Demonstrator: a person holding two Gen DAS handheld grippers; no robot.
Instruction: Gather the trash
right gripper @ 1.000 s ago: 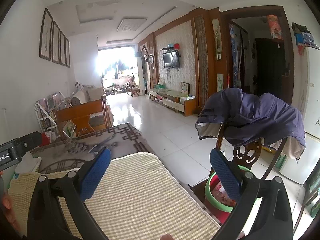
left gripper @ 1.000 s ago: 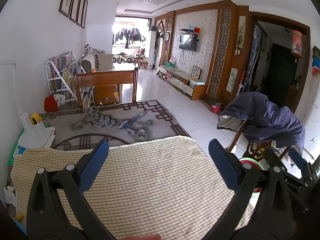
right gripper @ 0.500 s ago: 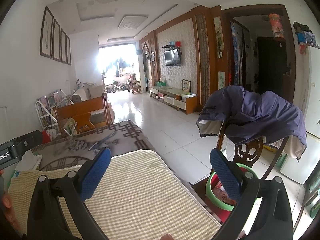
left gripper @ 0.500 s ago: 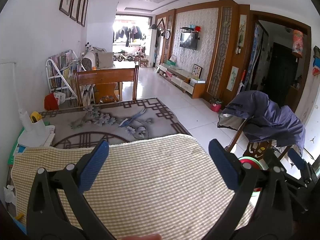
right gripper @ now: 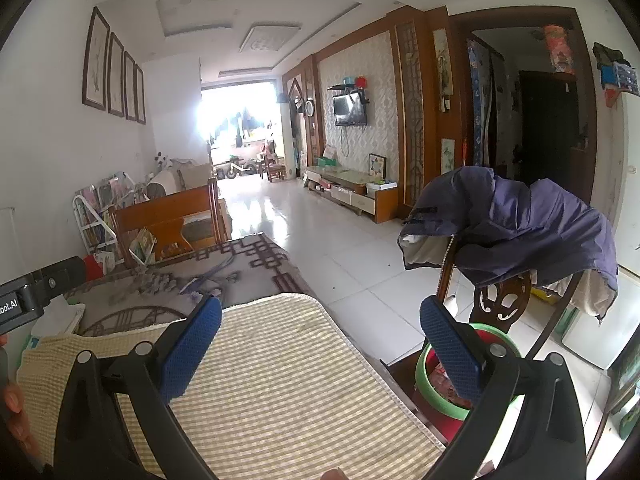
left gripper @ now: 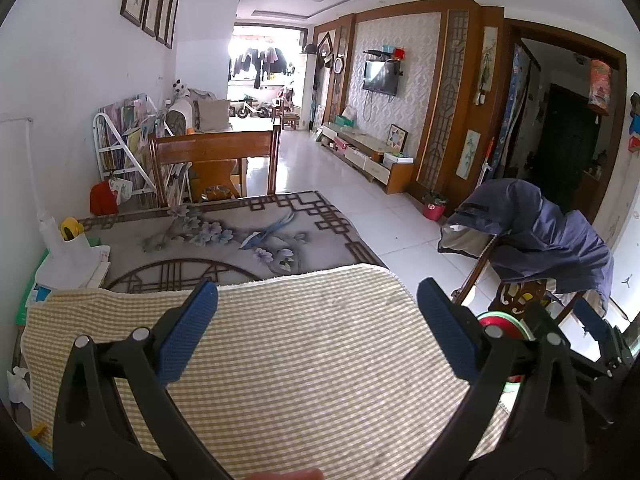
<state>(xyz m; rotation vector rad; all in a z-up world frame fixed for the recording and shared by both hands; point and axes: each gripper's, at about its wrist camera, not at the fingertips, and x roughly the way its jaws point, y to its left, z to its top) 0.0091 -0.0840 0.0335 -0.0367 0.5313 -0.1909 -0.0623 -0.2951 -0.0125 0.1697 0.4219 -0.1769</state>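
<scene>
My left gripper is open above a yellow checked cloth that covers the near part of the table, nothing between its blue pads. My right gripper is open too, over the cloth's right edge. A red bin with a green rim holds scraps and stands on a chair seat by the table's right side; the left wrist view catches it as a bin behind the right finger. Crumpled white paper lies at the table's left edge.
A patterned grey tablecloth covers the far table half. White items and a yellow object sit by the left wall. A wooden chair stands at the far end. A chair draped with a purple jacket stands to the right.
Both views have risen and tilted slightly, so a bit more of the table and bin shows. Both grippers stay open.
</scene>
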